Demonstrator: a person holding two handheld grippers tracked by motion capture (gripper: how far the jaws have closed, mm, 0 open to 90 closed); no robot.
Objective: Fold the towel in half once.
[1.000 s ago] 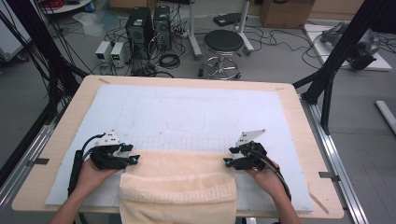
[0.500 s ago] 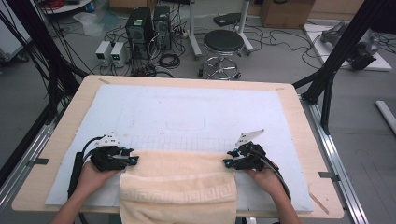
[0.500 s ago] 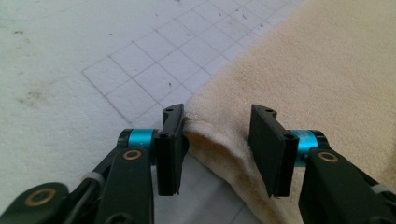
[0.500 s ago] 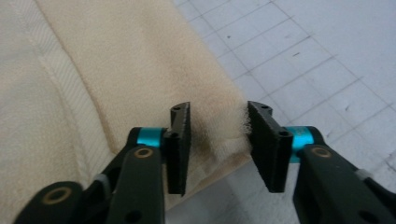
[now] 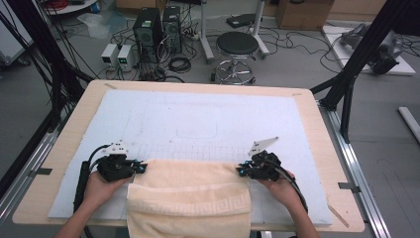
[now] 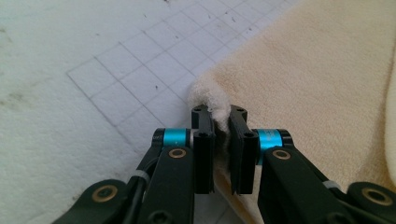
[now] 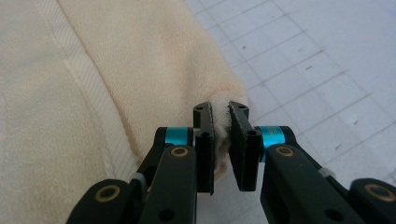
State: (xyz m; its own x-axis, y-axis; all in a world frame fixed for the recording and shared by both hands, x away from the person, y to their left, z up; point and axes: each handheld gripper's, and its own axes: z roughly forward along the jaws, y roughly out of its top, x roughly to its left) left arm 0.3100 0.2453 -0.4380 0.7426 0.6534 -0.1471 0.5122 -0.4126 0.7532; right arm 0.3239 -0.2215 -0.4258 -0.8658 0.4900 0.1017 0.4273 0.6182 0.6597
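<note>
Already both jaws have been closing and now pinch the cream terry towel's far corners thinly, so an uneven lift could slip one free.

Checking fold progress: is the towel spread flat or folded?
Folded: the towel lies doubled, with a second layer's patterned edge across it; both far corners are pinched.

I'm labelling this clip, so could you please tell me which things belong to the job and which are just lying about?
In use: towel; left gripper and right gripper, each pinching a far corner; white mat.
Lying about: stool, computer towers, cardboard boxes, floor cables.
</note>
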